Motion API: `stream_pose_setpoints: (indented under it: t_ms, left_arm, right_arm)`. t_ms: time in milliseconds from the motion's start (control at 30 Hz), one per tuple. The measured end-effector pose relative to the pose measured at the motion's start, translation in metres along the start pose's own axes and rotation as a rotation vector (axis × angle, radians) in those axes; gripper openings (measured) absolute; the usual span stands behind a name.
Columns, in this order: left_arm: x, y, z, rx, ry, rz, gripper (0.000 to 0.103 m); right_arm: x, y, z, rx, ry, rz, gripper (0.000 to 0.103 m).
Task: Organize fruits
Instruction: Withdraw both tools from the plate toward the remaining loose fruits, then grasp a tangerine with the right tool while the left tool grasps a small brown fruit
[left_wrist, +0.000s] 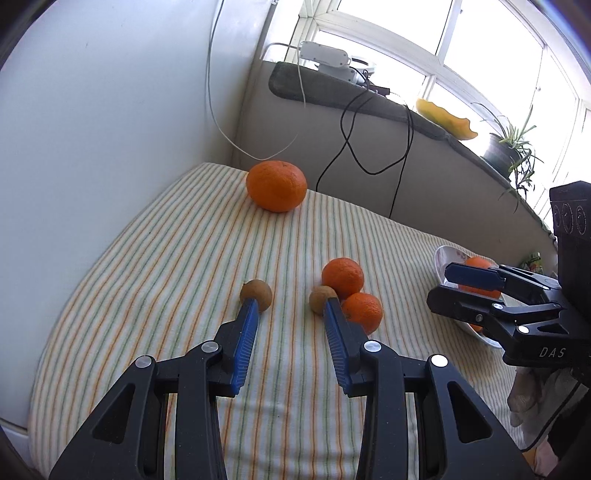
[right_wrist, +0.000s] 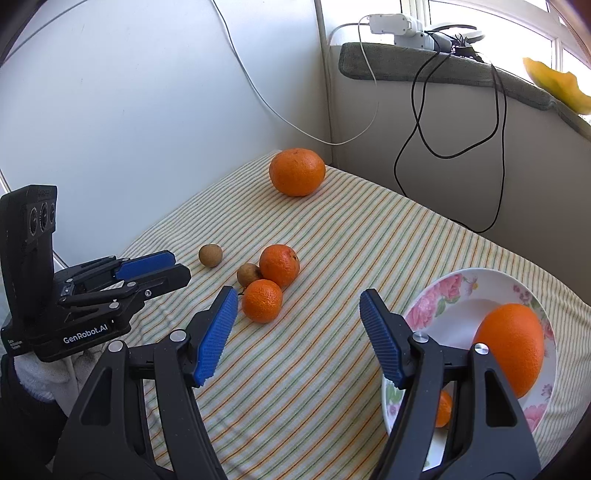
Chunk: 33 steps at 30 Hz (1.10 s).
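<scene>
Both the left gripper (left_wrist: 290, 306) and right gripper (right_wrist: 299, 310) have jaws spread, holding nothing. Two small oranges (right_wrist: 279, 266) and two kiwis (right_wrist: 210, 255) crowd mid-worktop (right_wrist: 332, 240), a big orange (right_wrist: 297, 171) sits at the far corner. Another orange (right_wrist: 511, 347) lies in the floral plate (right_wrist: 443, 295) at the right edge, black cables (right_wrist: 421, 122) dangling behind.

One big orange (right_wrist: 511, 349) lies in the floral plate (right_wrist: 436, 302) at right, a smaller one (right_wrist: 443, 408) perhaps beside it; another big orange (right_wrist: 297, 171) sits far back, with two mandarins (right_wrist: 279, 266) and two brown fruits (right_wrist: 210, 255) mid-cloth.

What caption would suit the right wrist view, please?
Open right gripper beside a flowered plate holding an orange.
</scene>
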<state>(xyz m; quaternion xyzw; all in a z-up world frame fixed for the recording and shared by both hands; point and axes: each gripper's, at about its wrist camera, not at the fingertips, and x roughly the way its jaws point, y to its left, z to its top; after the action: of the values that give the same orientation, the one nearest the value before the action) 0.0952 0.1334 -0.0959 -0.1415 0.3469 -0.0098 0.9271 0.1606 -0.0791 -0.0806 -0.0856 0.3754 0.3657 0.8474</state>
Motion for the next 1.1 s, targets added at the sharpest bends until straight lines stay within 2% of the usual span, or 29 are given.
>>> stream_pose_setpoints:
  t_ms: [433,900,1100]
  left_arm:
    - [0.026,0.02,0.004,-0.006,0.045,0.019,0.035]
    - [0.036,0.021,0.007,0.01,0.062,0.022,0.035]
    - [0.04,0.02,0.008,0.022,0.073,0.026,0.035]
  right_arm:
    - [0.032,0.021,-0.003,-0.042,0.068,0.019,0.071]
    - [0.059,0.02,-0.002,-0.025,0.117,0.013,0.071]
    - [0.069,0.02,-0.002,-0.016,0.13,0.018,0.065]
